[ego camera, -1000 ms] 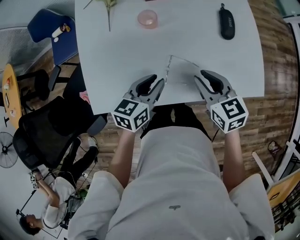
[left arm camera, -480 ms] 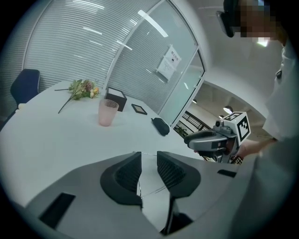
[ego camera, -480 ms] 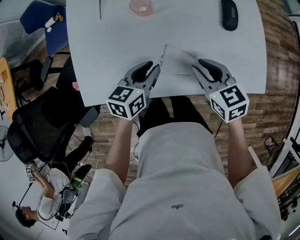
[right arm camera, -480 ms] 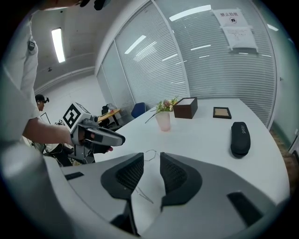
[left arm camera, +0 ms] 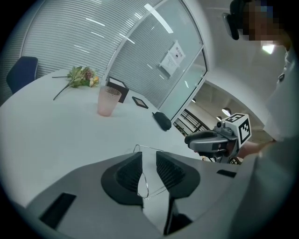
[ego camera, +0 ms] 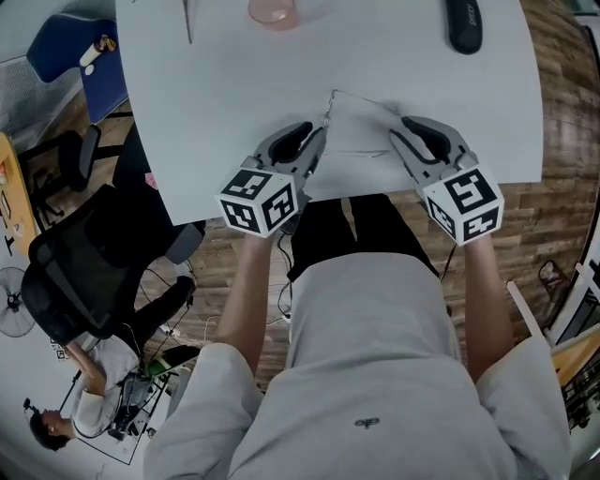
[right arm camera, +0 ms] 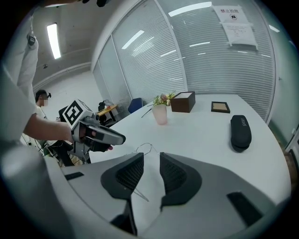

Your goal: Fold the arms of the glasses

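1. Both grippers have come down toward the table (ego camera: 216, 112) since a second ago. The glasses (ego camera: 361, 105) now lie between them rather than ahead of them. Your left gripper (left arm camera: 148, 162) has just been narrowing its jaws.
2. The glasses are a thin wire pair close to the table's near edge, about midway along it. Their arms look unfolded. I cannot tell whether the frame rests flat.
3. Your left gripper's jaws stand apart with a narrow gap. One wire lens rim hangs in that gap, nearer the left-hand pad, and I see no squeeze on it yet.
4. Your right gripper (right arm camera: 152, 163) is parted too. A straight wire arm crosses low between its pads and touches neither.
5. I judge the step in hand to be taking hold. Close the left gripper gently on the rim close to the hinge, since wire this fine will likely bend under a hard pinch.
6. Once the front is steady, pinch the arm with the right gripper out toward its tip. Swing it in an arc about the hinge toward the lenses, and avoid pressing down.
7. Mind the near edge, because a push toward you could slide the frame off.
8. The pink cup (ego camera: 274, 11) and the black glasses case (ego camera: 466, 23) sit at the far edge, well apart from your work.
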{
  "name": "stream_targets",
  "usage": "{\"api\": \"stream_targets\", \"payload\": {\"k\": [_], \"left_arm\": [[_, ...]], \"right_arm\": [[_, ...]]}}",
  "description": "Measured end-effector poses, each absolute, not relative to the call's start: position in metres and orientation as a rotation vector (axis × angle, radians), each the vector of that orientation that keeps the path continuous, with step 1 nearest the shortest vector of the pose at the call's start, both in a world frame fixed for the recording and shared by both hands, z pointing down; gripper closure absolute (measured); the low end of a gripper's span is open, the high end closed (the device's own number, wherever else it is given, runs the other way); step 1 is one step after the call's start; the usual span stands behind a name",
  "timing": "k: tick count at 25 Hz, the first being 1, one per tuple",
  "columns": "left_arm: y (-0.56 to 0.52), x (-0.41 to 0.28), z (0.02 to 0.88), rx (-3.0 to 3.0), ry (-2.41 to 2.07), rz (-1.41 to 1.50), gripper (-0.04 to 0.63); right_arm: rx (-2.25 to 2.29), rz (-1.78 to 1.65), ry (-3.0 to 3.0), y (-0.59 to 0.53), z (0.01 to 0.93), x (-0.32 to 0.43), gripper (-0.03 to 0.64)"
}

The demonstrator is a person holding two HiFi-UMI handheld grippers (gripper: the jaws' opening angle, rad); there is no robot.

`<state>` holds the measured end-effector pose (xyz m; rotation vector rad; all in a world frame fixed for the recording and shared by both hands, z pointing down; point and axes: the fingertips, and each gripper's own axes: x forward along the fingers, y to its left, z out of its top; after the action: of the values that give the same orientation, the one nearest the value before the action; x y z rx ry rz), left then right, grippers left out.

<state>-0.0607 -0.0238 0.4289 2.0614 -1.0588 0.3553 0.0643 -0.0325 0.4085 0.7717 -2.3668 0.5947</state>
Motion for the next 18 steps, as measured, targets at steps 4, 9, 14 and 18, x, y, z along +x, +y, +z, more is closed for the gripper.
{"api": "stream_targets", "payload": {"k": [4, 9, 14, 18], "left_arm": [[-0.027, -0.061, 0.441, 2.037, -1.019, 0.348, 0.494], [-0.030, -0.061, 0.452, 1.971, -0.968, 0.300, 0.497], [-0.034, -0.058, 0.462, 1.954, -0.936, 0.305, 0.499], [-0.038, -0.057, 0.467, 1.948, -0.920, 0.315, 0.499]], "right_arm": [[0.788, 0.598, -2.349, -0.039, 0.421, 0.066, 0.507], [0.799, 0.607, -2.327, -0.043, 0.428, 0.067, 0.506], [0.804, 0.616, -2.311, -0.046, 0.434, 0.068, 0.506], [0.806, 0.624, -2.306, -0.048, 0.435, 0.066, 0.506]]}}
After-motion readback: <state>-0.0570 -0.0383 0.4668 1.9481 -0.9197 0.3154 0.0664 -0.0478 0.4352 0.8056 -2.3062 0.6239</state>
